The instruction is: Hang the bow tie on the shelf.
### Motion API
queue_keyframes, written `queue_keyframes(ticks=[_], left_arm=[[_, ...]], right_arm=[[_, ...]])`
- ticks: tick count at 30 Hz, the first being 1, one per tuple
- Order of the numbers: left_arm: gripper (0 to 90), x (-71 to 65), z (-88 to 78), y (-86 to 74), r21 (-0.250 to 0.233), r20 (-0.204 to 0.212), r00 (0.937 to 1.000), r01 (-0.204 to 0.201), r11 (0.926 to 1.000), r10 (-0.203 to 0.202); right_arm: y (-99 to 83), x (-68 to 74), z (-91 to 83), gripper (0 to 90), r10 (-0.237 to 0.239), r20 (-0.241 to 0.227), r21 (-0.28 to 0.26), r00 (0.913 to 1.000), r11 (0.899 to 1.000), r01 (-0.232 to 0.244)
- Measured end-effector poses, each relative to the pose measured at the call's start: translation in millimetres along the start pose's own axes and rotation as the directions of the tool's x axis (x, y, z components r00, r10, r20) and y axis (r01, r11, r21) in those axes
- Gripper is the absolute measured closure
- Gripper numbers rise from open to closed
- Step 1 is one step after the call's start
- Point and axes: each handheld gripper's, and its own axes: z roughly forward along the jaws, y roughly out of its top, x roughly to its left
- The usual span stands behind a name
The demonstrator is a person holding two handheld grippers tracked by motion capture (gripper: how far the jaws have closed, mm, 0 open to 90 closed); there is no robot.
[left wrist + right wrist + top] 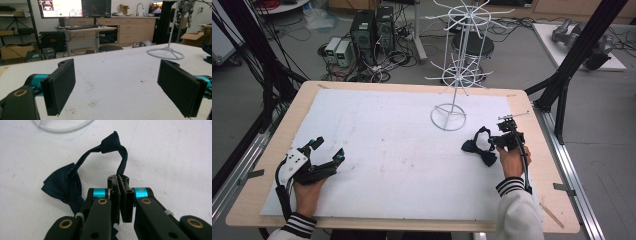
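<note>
While the right gripper (pixel 121 195) is clamping its jaws together on the strap of the dark bow tie (pixel 479 145), the tie is lying on the white mat (pixel 387 150) at about four o'clock from the white wire rack (pixel 459 75). The left gripper (pixel 324 155), jaws apart and empty, is resting at eight o'clock. Judged step: grasp secured; next, lifting toward a rack arm calls for keeping the strap loop open.
</note>
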Motion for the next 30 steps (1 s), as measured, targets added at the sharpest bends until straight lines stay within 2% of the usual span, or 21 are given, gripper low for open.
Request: queue_keyframes(ticks=[5, 9, 12, 15, 19, 26, 30], left_arm=[[15.3, -0.2, 0.2, 0.0, -0.002, -0.001, 1.0000, 0.002, 1.0000, -0.002], [15.3, -0.3, 0.2, 0.0, -0.001, 0.000, 1.0000, 0.000, 1.0000, 0.000], [15.3, -0.3, 0.1, 0.0, -0.001, 0.000, 1.0000, -0.001, 1.0000, 0.001], [15.3, -0.3, 0.2, 0.0, -0.001, 0.000, 1.0000, 0.000, 1.0000, 0.000], [15.3, -0.3, 0.1, 0.0, -0.001, 0.000, 1.0000, -0.001, 1.0000, 0.001], [15.3, -0.3, 0.3, -0.1, -0.002, -0.001, 1.0000, 0.002, 1.0000, -0.002], [15.3, -0.3, 0.2, 0.0, -0.001, 0.000, 1.0000, 0.000, 1.0000, 0.000]], right_arm=[[-3.4, -0.2, -2.2, 88.4, -0.011, 0.015, -0.046, 0.9998, 0.999, 0.012], [-4.7, 0.3, -7.4, 88.4, -0.010, 0.011, -0.097, 0.9999, 0.995, 0.011], [-4.3, 1.5, -11.4, 88.6, -0.025, 0.019, -0.139, 0.9995, 0.990, 0.027], [-3.3, 4.4, -15.7, 88.6, -0.050, 0.023, -0.188, 0.9985, 0.981, 0.053], [-2.2, 7.4, -20.0, 88.6, -0.053, 0.022, -0.235, 0.9984, 0.970, 0.057], [-1.4, 12.5, -28.4, 88.5, -0.097, 0.040, -0.320, 0.9945, 0.942, 0.105], [-1.2, 14.7, -32.7, 88.6, -0.107, 0.034, -0.363, 0.9937, 0.925, 0.112]])
